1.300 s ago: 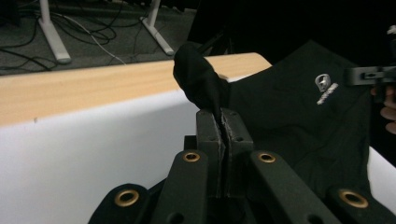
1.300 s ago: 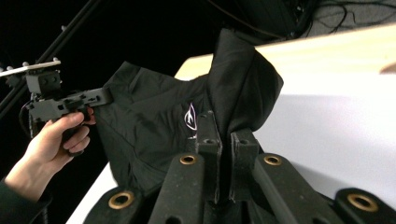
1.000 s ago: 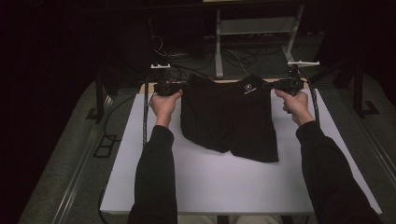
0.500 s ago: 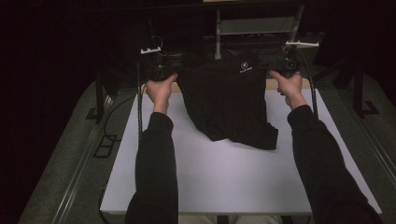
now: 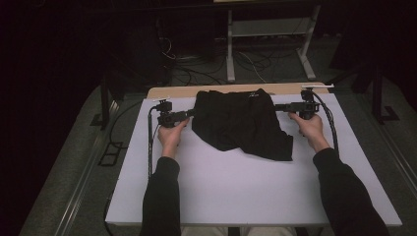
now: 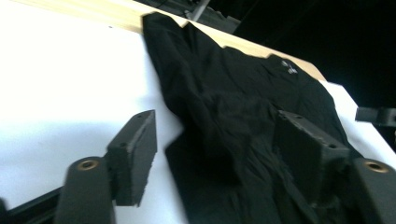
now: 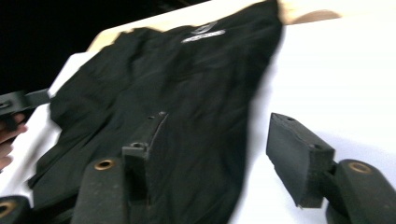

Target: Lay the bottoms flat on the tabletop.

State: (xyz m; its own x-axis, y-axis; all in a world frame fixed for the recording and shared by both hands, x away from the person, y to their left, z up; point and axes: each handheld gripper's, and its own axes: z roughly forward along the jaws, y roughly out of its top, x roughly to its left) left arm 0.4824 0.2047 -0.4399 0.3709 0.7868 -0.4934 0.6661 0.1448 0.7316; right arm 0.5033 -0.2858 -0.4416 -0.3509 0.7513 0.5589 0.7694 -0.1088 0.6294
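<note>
The left tool (image 5: 189, 114) sits low over the white desk (image 5: 246, 191), its jaws parted after just opening; in the left gripper view one pad (image 6: 135, 154) is over bare desk and the other (image 6: 306, 154) over cloth, neither pressing. Ahead of it and to its right lies the black garment (image 5: 238, 123), crumpled flat on the desk (a small pale logo near its far edge), its top hem reaching the wooden strip (image 5: 167, 92) behind. The right tool (image 5: 282, 107) lies at the garment's other side, jaws likewise just opened and apart, one pad over the fabric, the other over white desk, nothing gripped.
</note>
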